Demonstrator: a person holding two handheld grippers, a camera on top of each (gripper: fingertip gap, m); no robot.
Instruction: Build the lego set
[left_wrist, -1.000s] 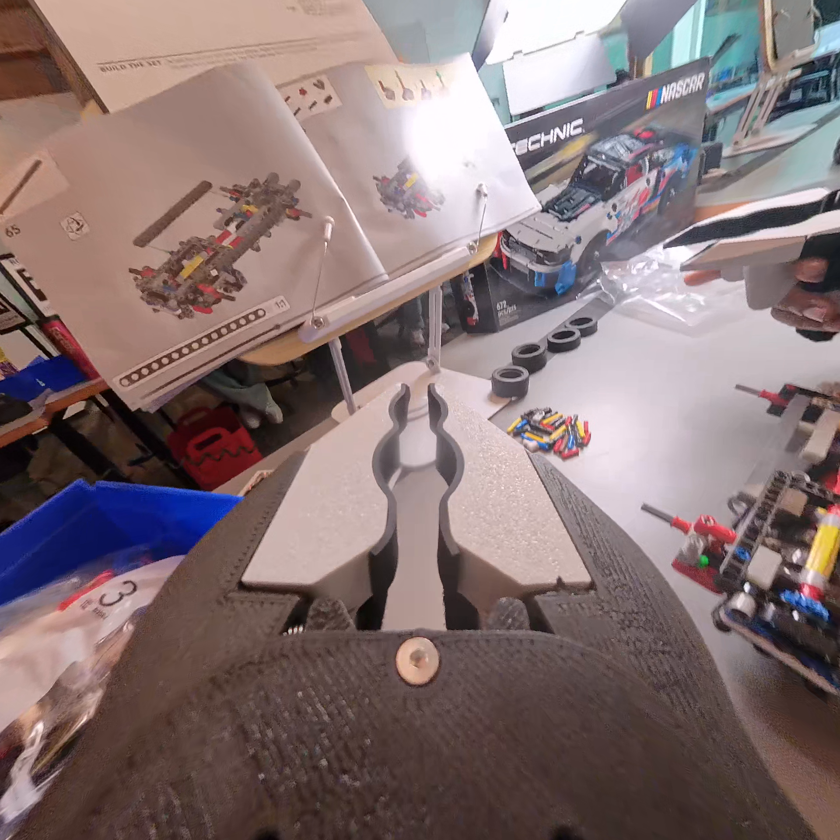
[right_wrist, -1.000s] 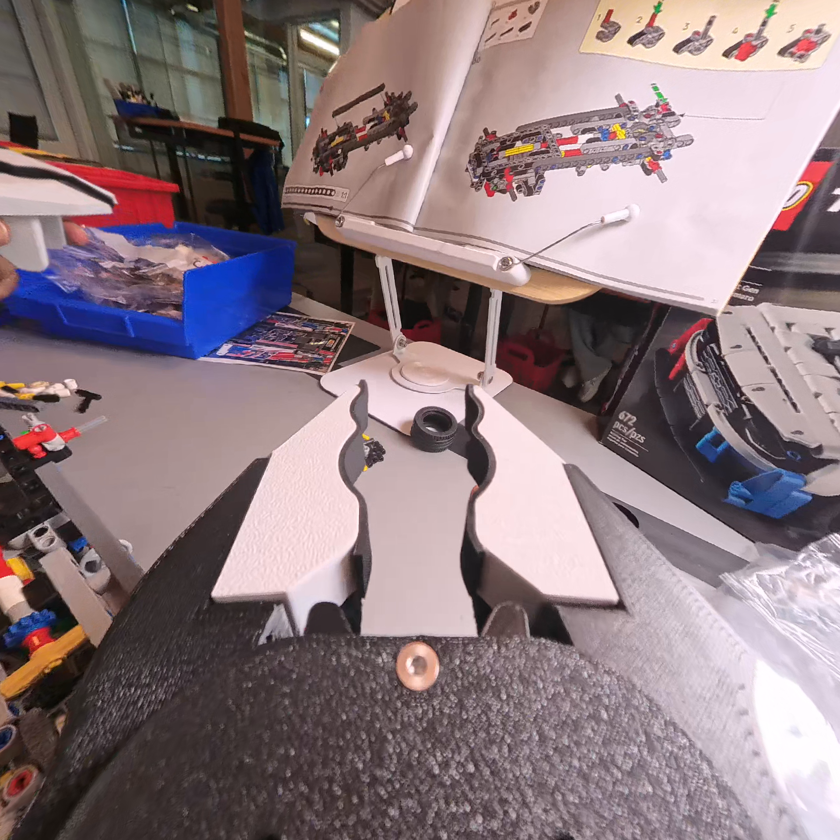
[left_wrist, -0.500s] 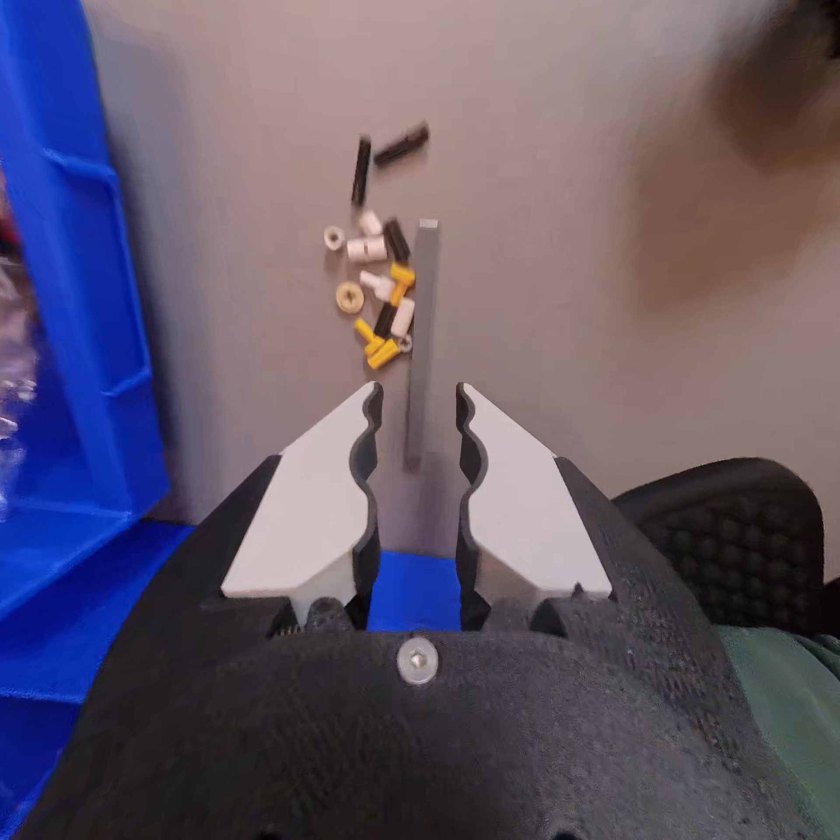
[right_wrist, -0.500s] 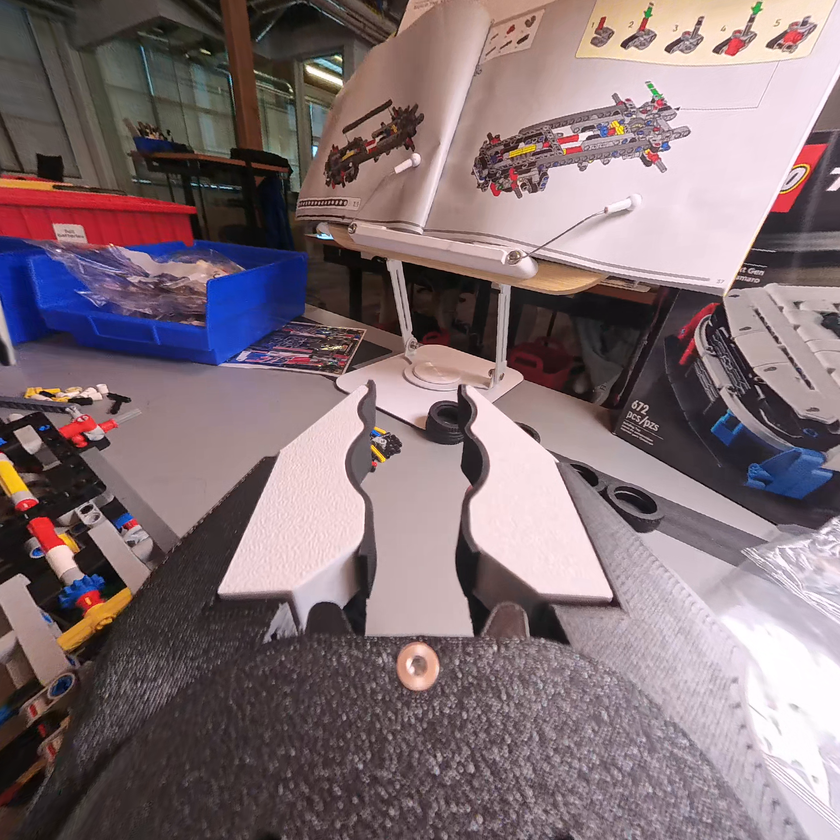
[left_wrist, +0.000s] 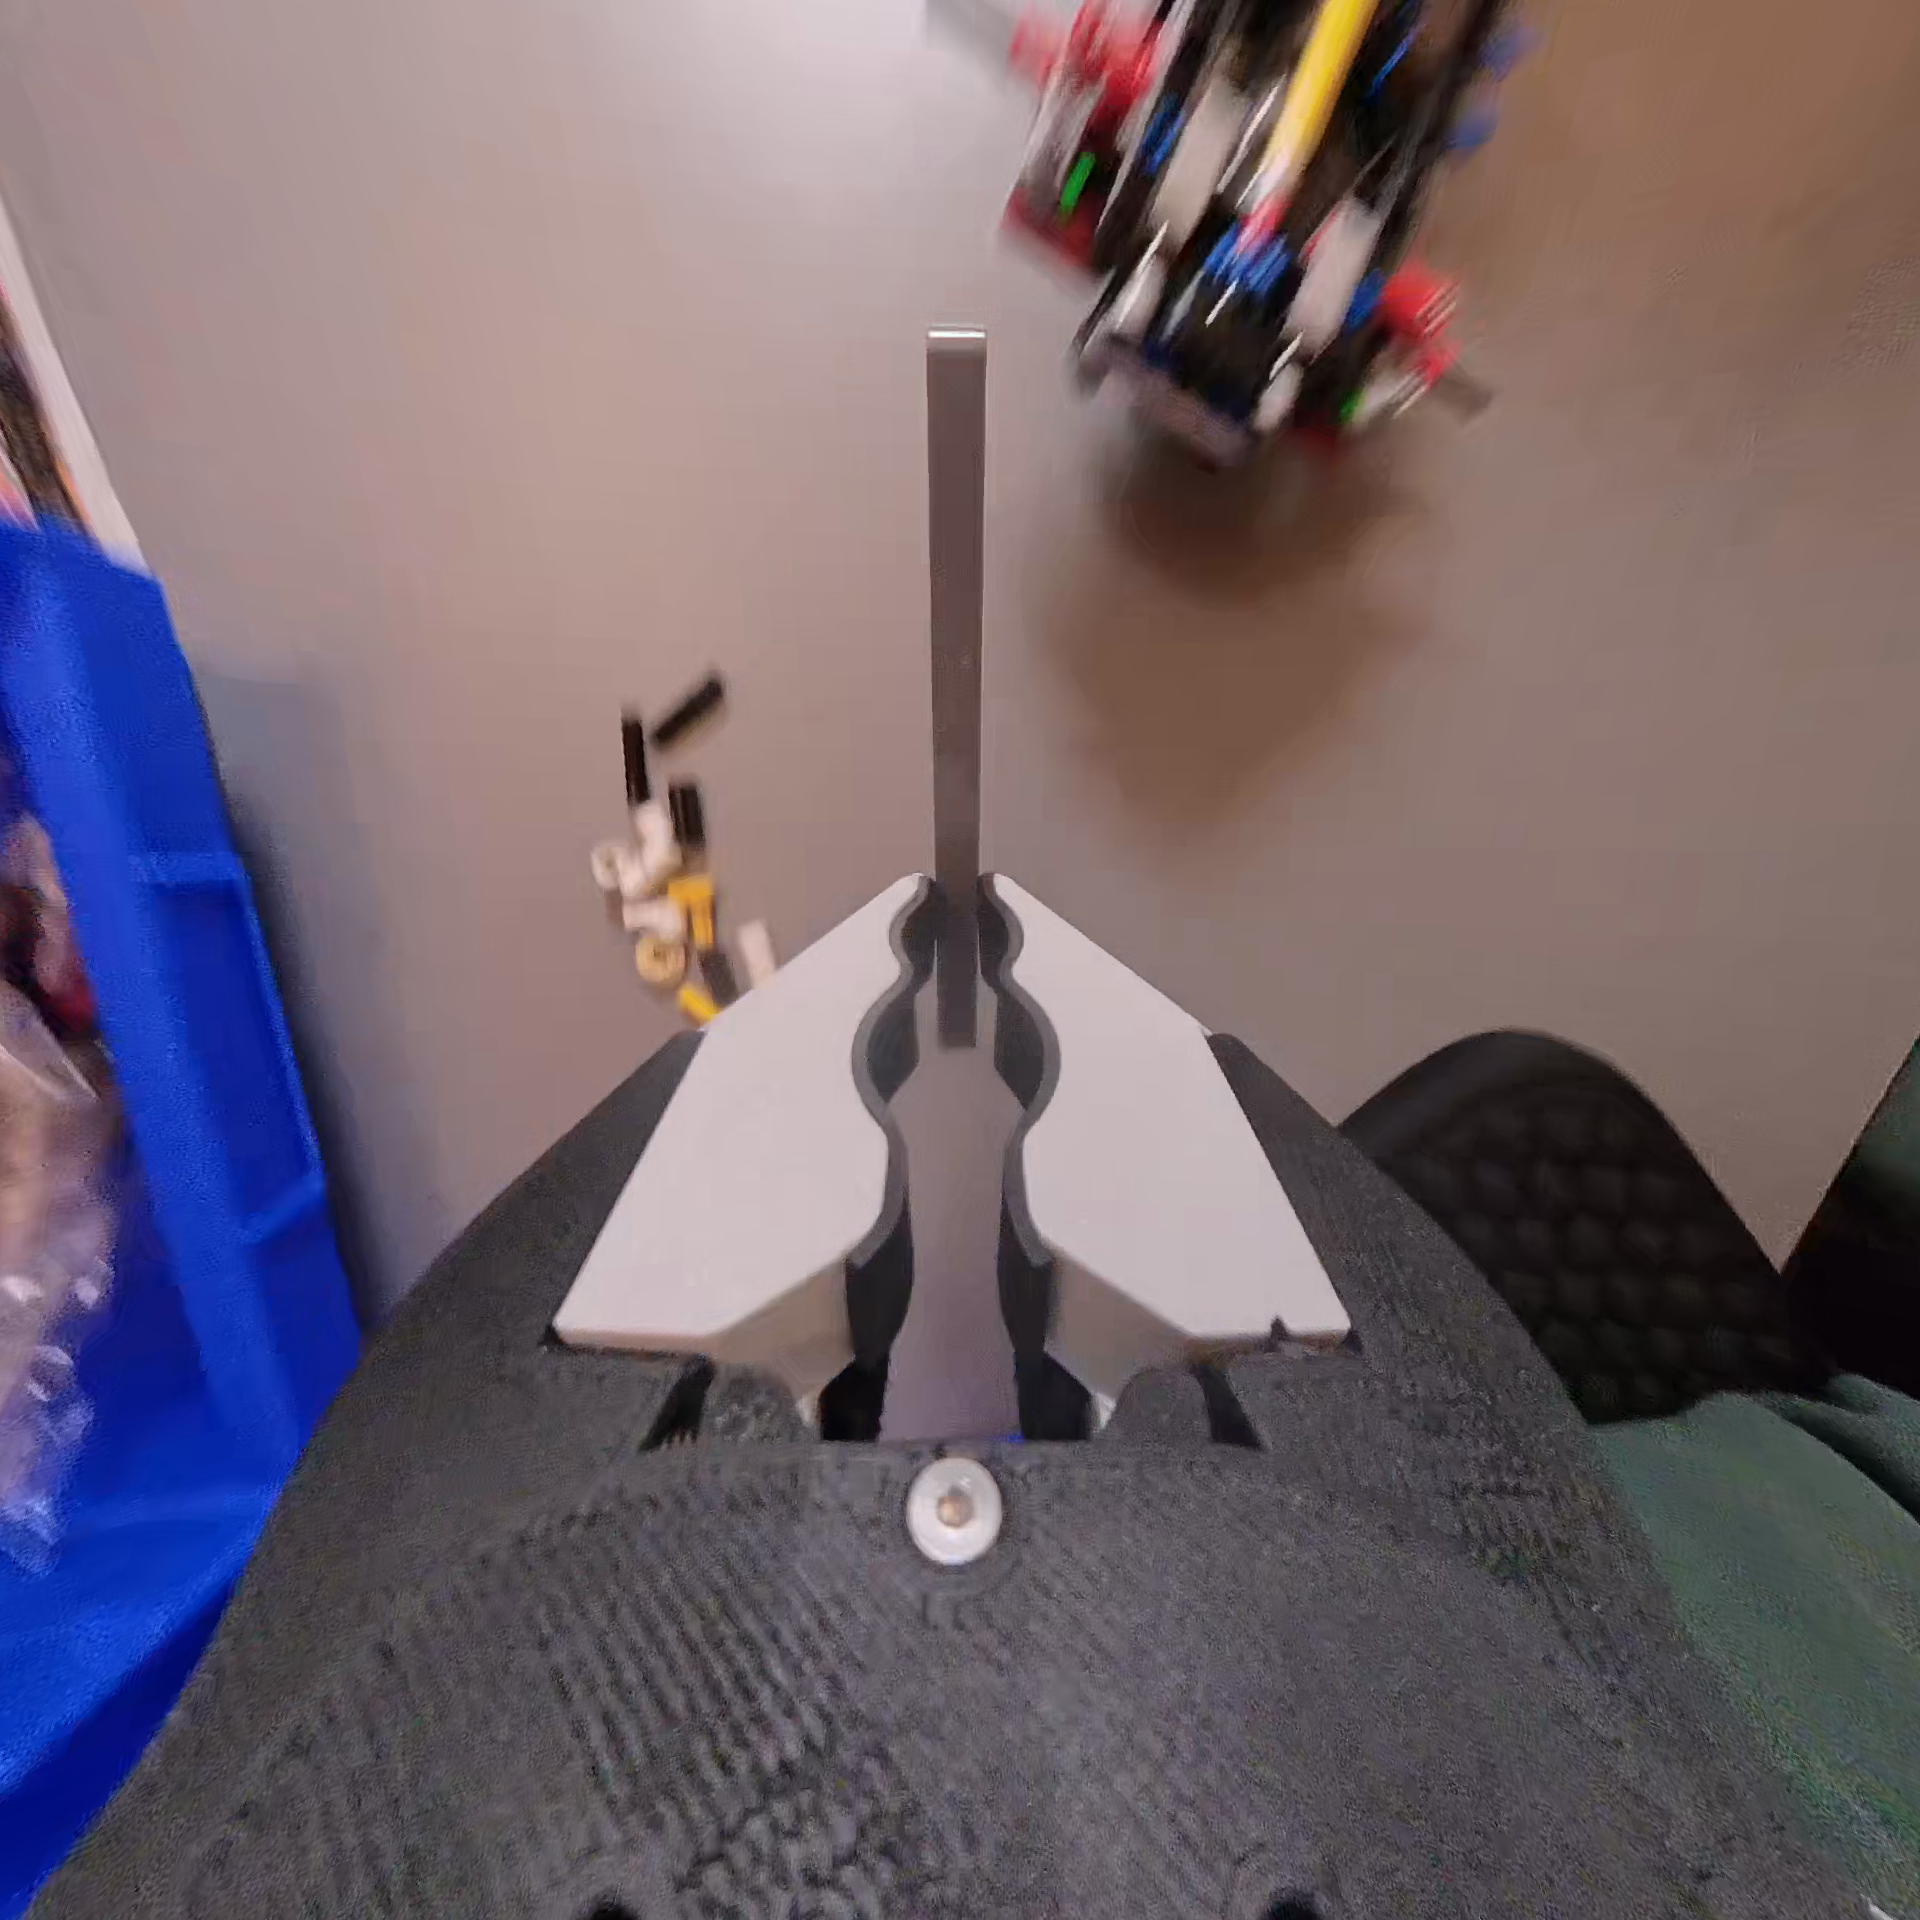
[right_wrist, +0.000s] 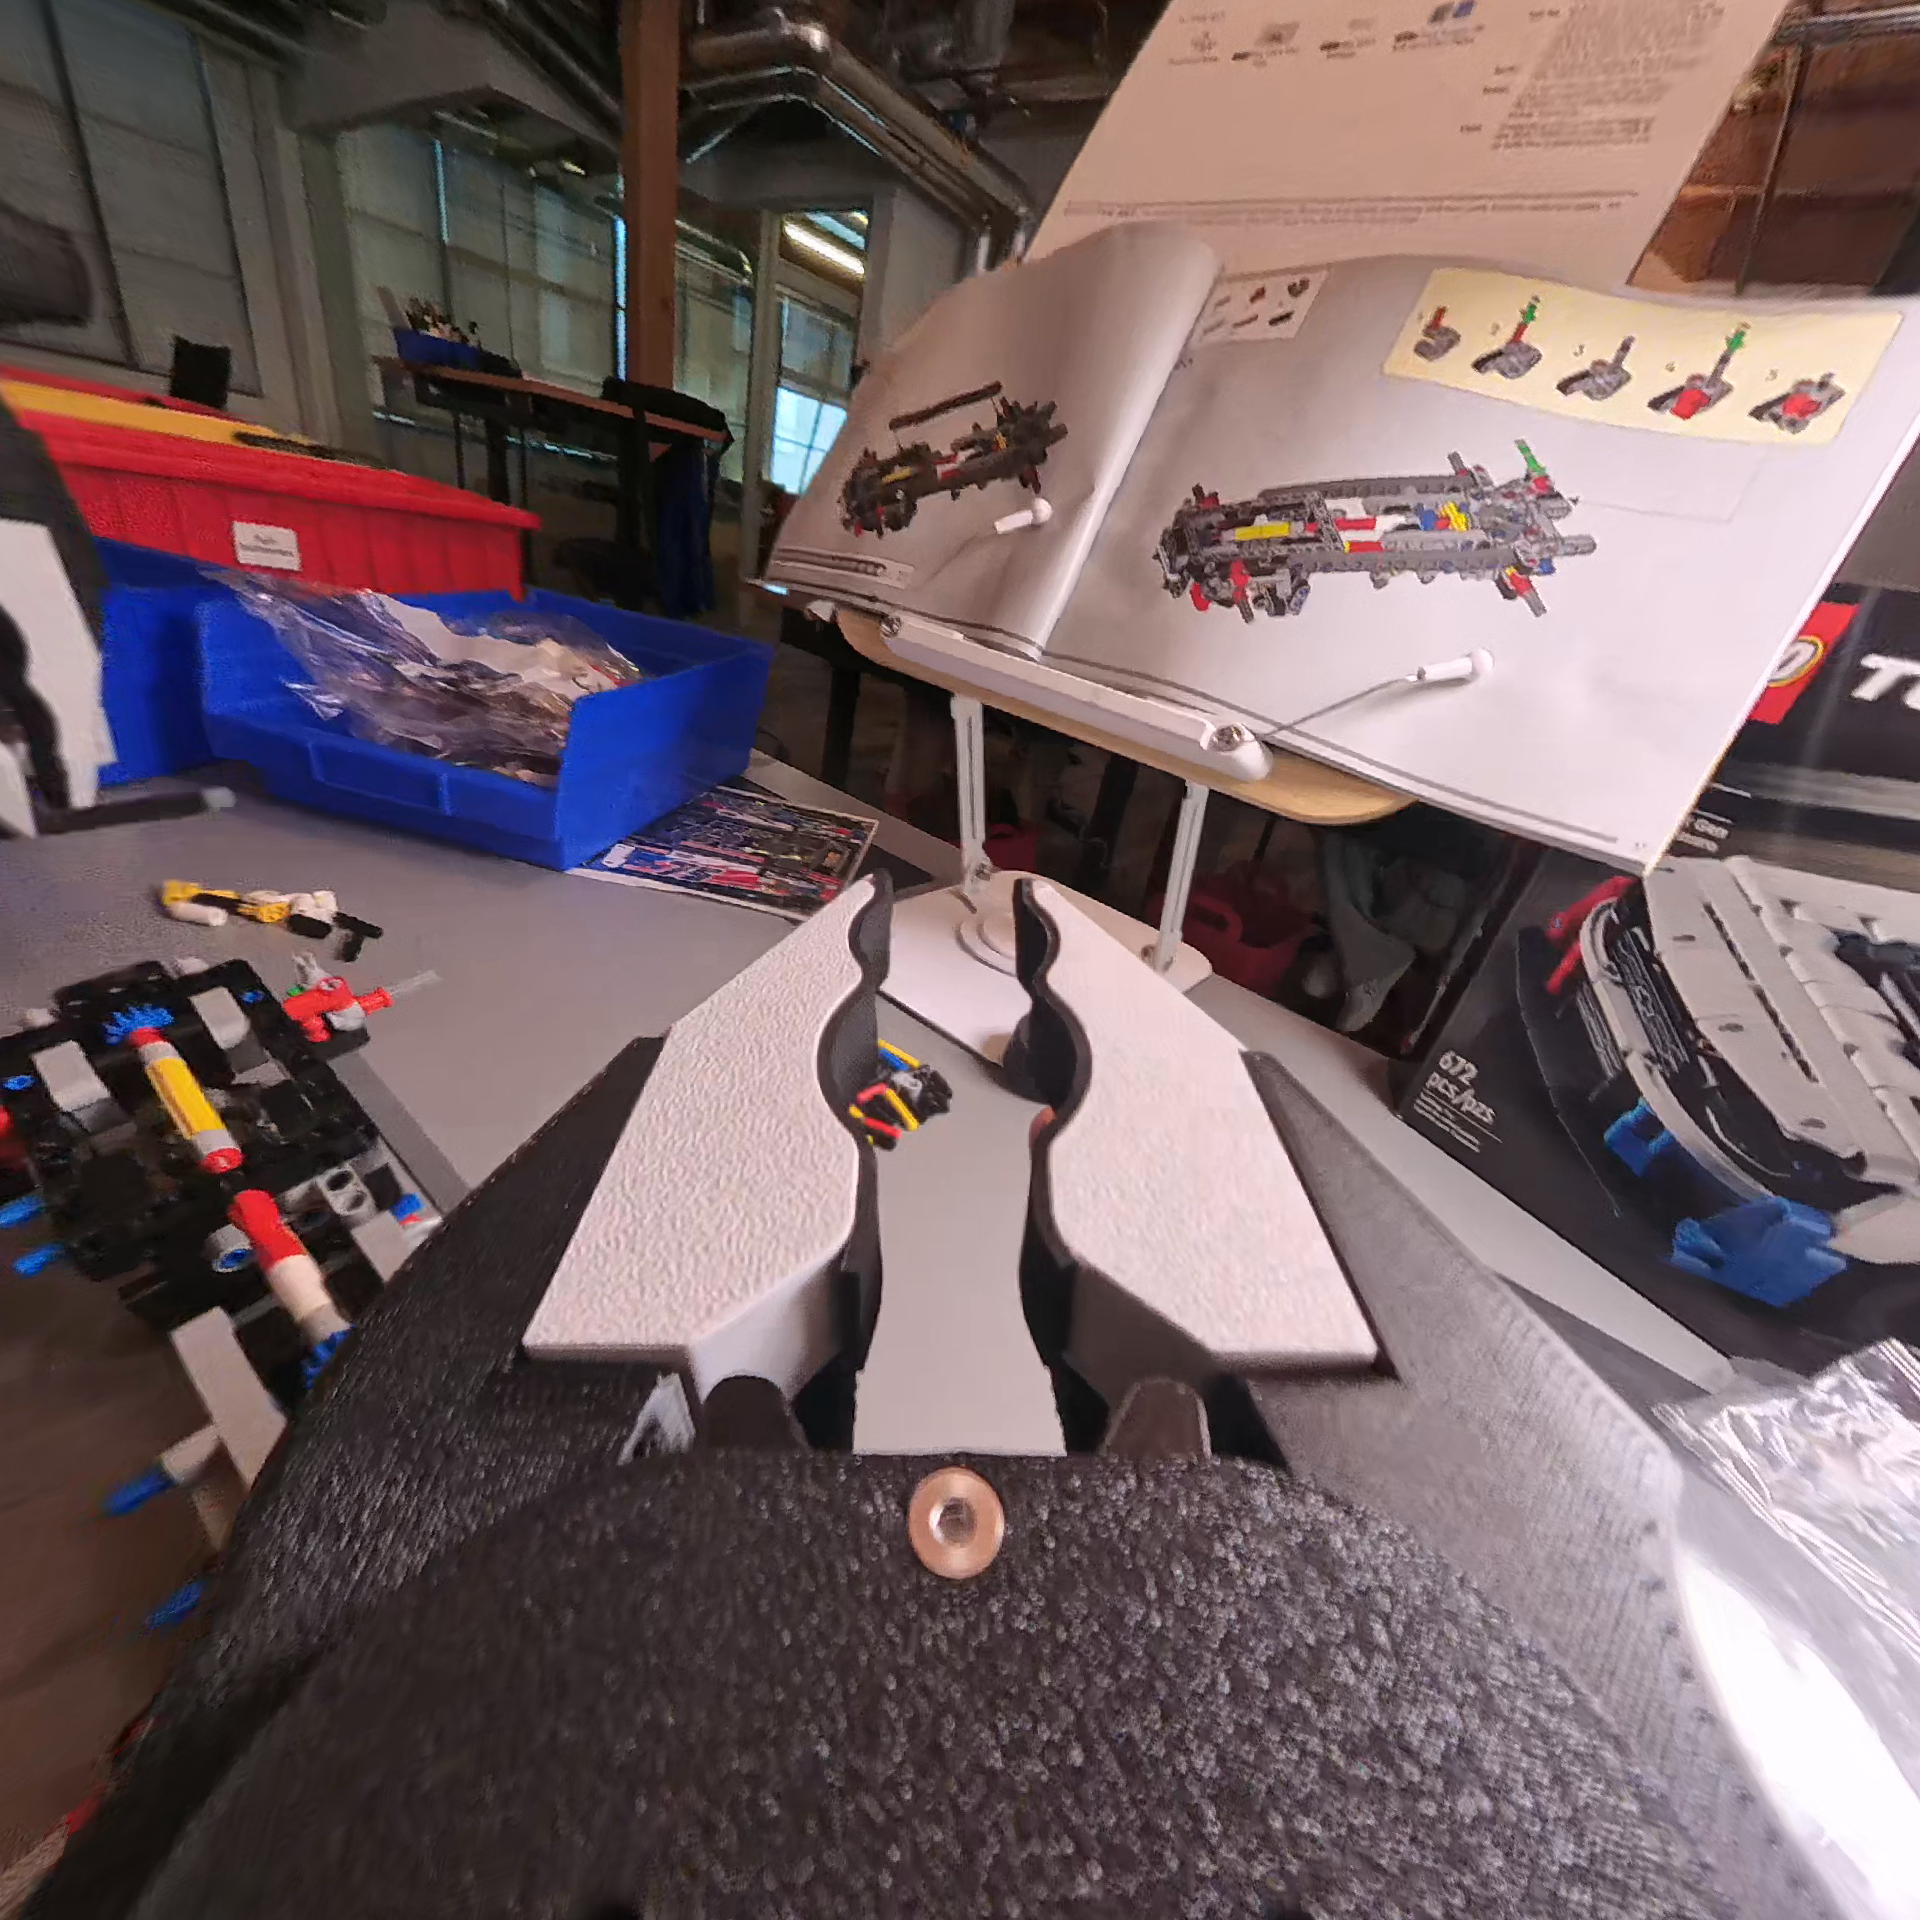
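My left gripper (left_wrist: 956, 894) points down at the grey table and is shut on a long grey beam (left_wrist: 958, 623), which sticks straight out past the fingertips. The half-built black chassis (left_wrist: 1247, 229) lies blurred beyond it to the right. A small pile of white, yellow and black pins (left_wrist: 665, 894) lies left of the fingers. My right gripper (right_wrist: 951, 894) is open and empty above the table. The chassis also shows in the right wrist view (right_wrist: 177, 1122) at its left, and a pile of coloured pins (right_wrist: 899, 1091) lies between the fingers' line of sight.
A blue bin (right_wrist: 499, 748) with plastic bags stands at the left, a red bin (right_wrist: 260, 499) behind it. The instruction booklet (right_wrist: 1351, 540) rests open on a stand. The set's box (right_wrist: 1714, 1039) is at the right. A sticker sheet (right_wrist: 748, 842) lies by the stand. Left tips to right tips: about 35 cm.
My left gripper swung down from facing the booklet to the table, closed on the grey beam and carried it towards the chassis. My right gripper drew back a little and stayed open.
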